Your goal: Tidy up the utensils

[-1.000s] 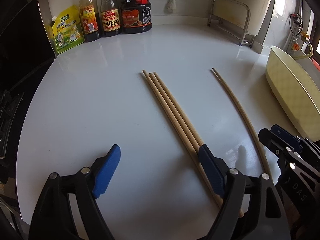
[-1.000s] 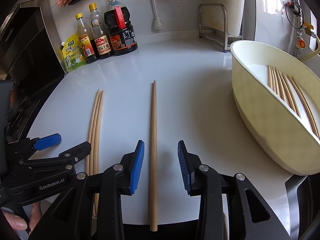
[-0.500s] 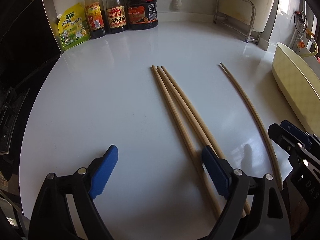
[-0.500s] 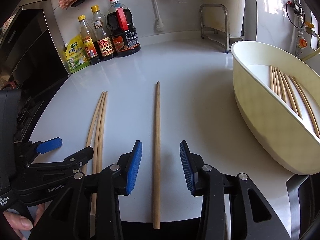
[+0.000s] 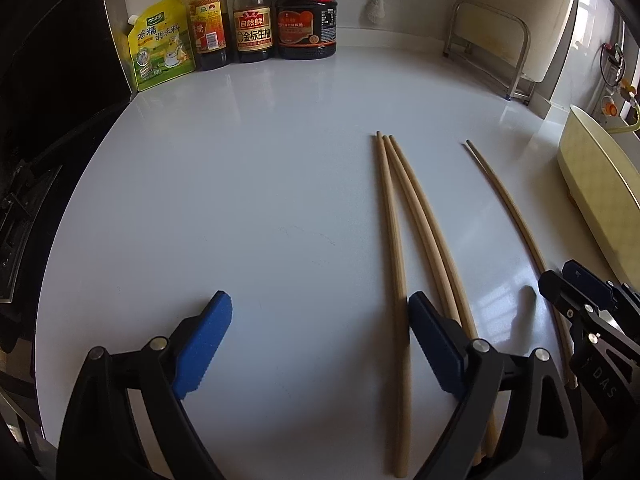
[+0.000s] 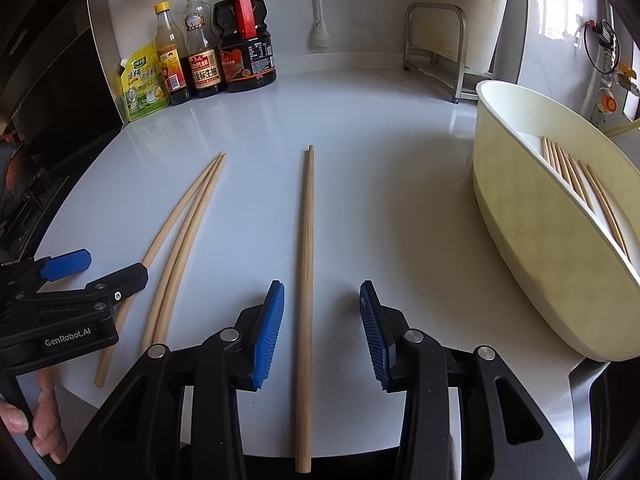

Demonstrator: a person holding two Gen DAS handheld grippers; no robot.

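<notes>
Four wooden chopsticks lie on the white counter (image 6: 380,152): a single chopstick (image 6: 305,240) runs lengthwise between the parted pads of the right gripper (image 6: 322,330), untouched by either. The three other chopsticks (image 5: 404,216) lie fanned to its left, one inside the widely parted jaws of the left gripper (image 5: 320,340), just beside the right pad. More chopsticks (image 6: 576,176) rest in the cream tub (image 6: 532,240) at the right.

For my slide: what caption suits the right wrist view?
Open right hand-held gripper straddles a lone chopstick beside the cream tub.
</notes>
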